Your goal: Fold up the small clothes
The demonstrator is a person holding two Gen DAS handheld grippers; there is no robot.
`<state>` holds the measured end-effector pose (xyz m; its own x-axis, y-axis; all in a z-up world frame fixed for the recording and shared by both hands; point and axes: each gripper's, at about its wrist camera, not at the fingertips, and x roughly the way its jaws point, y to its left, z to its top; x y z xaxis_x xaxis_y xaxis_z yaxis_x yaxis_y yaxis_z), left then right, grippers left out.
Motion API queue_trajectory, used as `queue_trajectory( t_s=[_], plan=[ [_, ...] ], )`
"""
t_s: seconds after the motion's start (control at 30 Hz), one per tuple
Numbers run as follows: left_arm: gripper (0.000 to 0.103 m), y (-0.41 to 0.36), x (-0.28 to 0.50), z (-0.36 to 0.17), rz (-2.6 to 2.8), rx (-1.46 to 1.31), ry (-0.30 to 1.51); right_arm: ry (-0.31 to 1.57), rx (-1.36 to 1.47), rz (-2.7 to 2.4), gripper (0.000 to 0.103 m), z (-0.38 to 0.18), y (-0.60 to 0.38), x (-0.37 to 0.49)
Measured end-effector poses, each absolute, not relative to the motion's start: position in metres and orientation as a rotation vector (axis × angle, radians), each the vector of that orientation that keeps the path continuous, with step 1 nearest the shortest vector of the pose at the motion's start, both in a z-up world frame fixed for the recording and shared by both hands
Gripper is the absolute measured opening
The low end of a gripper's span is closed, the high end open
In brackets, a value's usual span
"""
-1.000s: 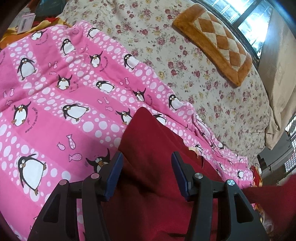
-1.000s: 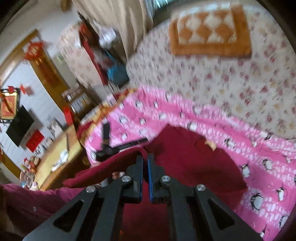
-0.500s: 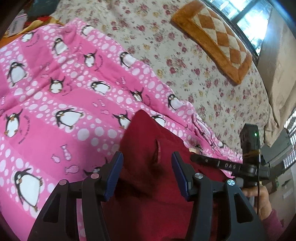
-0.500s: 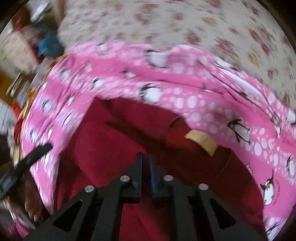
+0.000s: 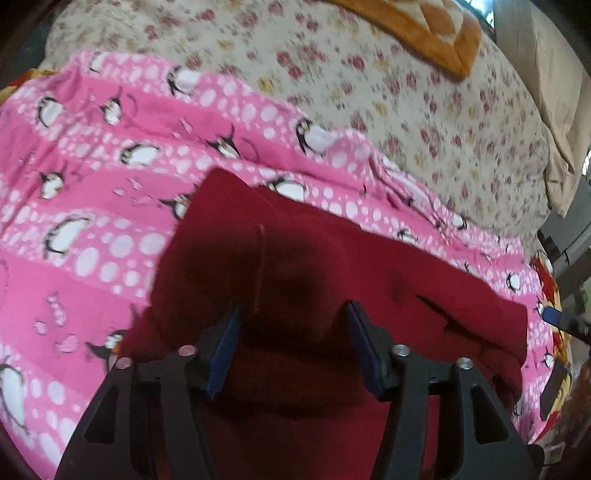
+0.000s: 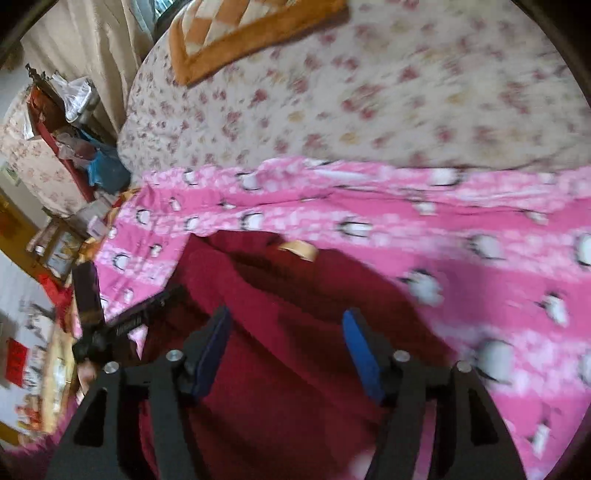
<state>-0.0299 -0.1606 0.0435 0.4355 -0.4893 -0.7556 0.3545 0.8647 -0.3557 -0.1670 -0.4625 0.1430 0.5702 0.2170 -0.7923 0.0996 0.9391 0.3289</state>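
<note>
lying flat on the pink penguin blanket over the flowered bed: dark red garment, already doubled. mid-fold step, judging so. left gripper closing, cloth between the jaws, not pinched. right gripper opening, holding nothing. next: pinching an edge, folding again.

The dark red garment is soft, matt knit cloth with a slightly fuzzy nap. Under it lies a pink penguin blanket of smooth, matt fleece-like cloth. At 12 o'clock, the floral bedsheet is thin printed cotton. At 1 o'clock, the orange checked cushion looks plush. The left gripper is matt black plastic with blue rubbery pads and shiny metal pins.
</note>
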Motion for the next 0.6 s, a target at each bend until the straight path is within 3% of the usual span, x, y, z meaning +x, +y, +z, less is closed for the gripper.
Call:
queue_trajectory(
  t_s=[0.03, 0.1, 0.37, 0.6],
  plan=[
    [0.006, -0.162, -0.03, 0.043, -0.527, -0.146, 0.992, 0.965, 0.323, 0.044, 0.068, 0.145, -0.466, -0.178],
    [0.0, -0.161, -0.029, 0.045, -0.566, -0.173, 1.001, 0.962, 0.275, 0.0, 0.069, 0.146, -0.473, -0.195],
    [0.0, -0.116, -0.06, 0.12, -0.784, -0.399, 0.865, 0.983, 0.241, -0.061, 0.071, 0.129, -0.48, -0.214],
    [0.0, -0.098, -0.042, 0.106, -0.711, -0.425, 0.939, 1.004, 0.222, -0.12, 0.075, 0.11, -0.474, -0.191]
  ],
)
